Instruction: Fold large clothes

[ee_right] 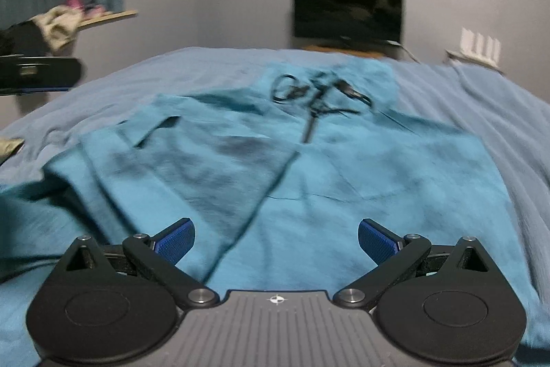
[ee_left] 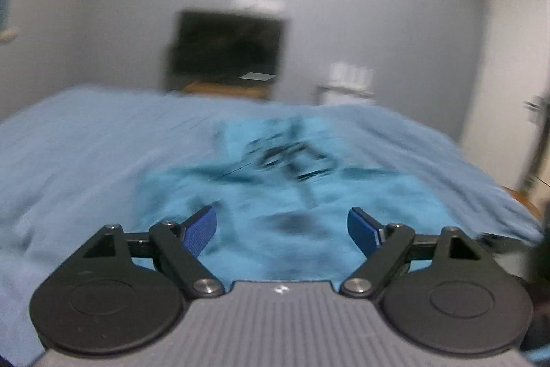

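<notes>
A teal garment point(ee_right: 326, 181) with a black drawstring point(ee_right: 316, 98) lies spread on the light blue bed sheet point(ee_right: 144, 74); its left part is folded over toward the middle. My right gripper point(ee_right: 276, 238) hovers open over the garment's near edge, nothing between its blue pads. In the blurred left wrist view the same garment point(ee_left: 282, 195) lies ahead on the sheet point(ee_left: 86, 153), and my left gripper point(ee_left: 282, 226) stands open above it, holding nothing. The left gripper's body point(ee_right: 37, 71) shows at the left edge of the right wrist view.
A dark television point(ee_right: 347, 9) on a wooden stand sits against the far wall beyond the bed. A shelf with bundled cloth point(ee_right: 62, 23) is at the left. A white rack point(ee_right: 481, 47) stands at the right, near a door point(ee_left: 508, 85).
</notes>
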{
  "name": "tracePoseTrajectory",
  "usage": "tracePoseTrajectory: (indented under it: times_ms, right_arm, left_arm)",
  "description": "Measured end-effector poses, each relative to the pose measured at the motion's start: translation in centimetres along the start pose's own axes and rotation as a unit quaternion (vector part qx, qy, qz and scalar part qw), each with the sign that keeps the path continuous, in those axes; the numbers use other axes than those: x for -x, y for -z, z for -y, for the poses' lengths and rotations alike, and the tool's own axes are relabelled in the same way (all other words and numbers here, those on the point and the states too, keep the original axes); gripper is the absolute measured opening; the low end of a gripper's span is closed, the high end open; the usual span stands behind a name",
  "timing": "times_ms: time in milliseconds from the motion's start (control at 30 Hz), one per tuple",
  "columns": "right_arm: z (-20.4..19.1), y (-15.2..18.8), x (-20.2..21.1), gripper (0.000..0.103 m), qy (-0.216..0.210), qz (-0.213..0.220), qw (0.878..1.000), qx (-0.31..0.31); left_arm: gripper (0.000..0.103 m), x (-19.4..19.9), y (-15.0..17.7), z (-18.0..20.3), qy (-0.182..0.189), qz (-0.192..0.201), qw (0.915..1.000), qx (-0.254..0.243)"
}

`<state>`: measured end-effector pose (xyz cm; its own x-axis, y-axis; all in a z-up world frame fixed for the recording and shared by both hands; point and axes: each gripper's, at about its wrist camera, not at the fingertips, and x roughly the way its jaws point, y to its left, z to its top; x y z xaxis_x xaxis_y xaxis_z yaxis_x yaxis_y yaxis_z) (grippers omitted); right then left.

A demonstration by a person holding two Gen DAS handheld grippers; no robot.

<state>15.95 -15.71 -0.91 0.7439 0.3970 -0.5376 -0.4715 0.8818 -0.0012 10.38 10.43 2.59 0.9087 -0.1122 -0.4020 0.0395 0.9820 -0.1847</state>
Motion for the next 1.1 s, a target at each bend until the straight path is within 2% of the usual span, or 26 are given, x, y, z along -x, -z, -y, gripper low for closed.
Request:
tracePoseTrajectory:
  times_ms: [100,167,233,300,333,367,400,500,567,667,733,767,900,967,1033,1067,1100]
  right_arm:
    - [-1.4,-0.1,0.4,0.098,-0.019,0.009,0.999,0.033]
    - [-2.5,-0.1,0.3,0.097,-0.021,0.007,0.998,0.058]
    - [-3.2,0.0,0.1,0.096,-0.024,0.003,0.997,0.076]
    - [-3.6,0.0,0.1,0.095,-0.026,0.0,0.996,0.084]
    - [-3.8,0.0,0.0,0.095,-0.027,-0.001,0.996,0.087]
    - [-3.8,-0.1,0.1,0.095,-0.028,0.0,0.996,0.087]
    - [-3.9,-0.1,0.1,0.095,-0.029,0.001,0.996,0.086]
    - [-3.8,-0.1,0.1,0.095,-0.033,0.002,0.996,0.079]
    - [-3.7,-0.1,0.1,0.095,-0.038,0.003,0.996,0.074]
    - [-3.8,0.1,0.1,0.095,-0.041,-0.001,0.996,0.075]
    - [-3.9,0.2,-0.1,0.093,-0.04,-0.003,0.996,0.075]
    - [-3.9,0.2,-0.1,0.092,-0.037,-0.002,0.996,0.076]
    - [-3.7,0.2,0.2,0.09,-0.028,0.016,0.997,0.067]
    - [-3.3,0.0,0.5,0.09,-0.024,0.033,0.998,0.054]
    - [-2.7,-0.2,0.8,0.09,-0.023,0.049,0.998,0.034]
    - [-2.3,-0.3,1.0,0.089,-0.02,0.06,0.998,0.023]
    - [-2.0,-0.3,0.9,0.082,-0.016,0.064,0.998,0.013]
  left_arm:
    - [0.083,-1.9,0.2,-2.4,-0.005,-0.032,0.9976,0.062]
    - [0.082,-3.5,0.2,-3.1,0.008,-0.048,0.9957,0.078]
    - [0.079,-5.6,0.4,-3.2,0.019,-0.083,0.9928,0.084]
    - [0.04,-7.8,0.9,-2.9,0.008,-0.118,0.9897,0.081]
    - [0.03,-8.0,1.0,-2.9,0.004,-0.129,0.9884,0.08]
    - [0.01,-8.5,1.1,-2.9,0.012,-0.136,0.9868,0.086]
    - [0.006,-8.6,1.3,-2.9,0.026,-0.14,0.9855,0.093]
    - [0.006,-9.2,1.3,-1.4,0.097,-0.121,0.984,0.089]
    - [0.006,-9.0,0.8,0.7,0.169,-0.098,0.9782,0.069]
    - [0.006,-9.2,0.6,3.4,0.204,-0.095,0.9732,0.046]
    - [0.006,-9.5,0.7,4.2,0.231,-0.103,0.966,0.055]
    - [0.006,-9.7,0.7,4.4,0.25,-0.104,0.9606,0.065]
    - [0.006,-9.7,0.4,5.3,0.365,-0.1,0.92,0.101]
    - [0.006,-8.9,-0.1,5.8,0.398,-0.087,0.908,0.095]
    - [0.006,-7.9,-0.6,6.1,0.414,-0.071,0.9041,0.08]
    - [0.006,-7.4,-0.9,6.1,0.404,-0.066,0.9097,0.07]
    - [0.006,-7.0,-1.0,5.9,0.384,-0.062,0.9194,0.058]
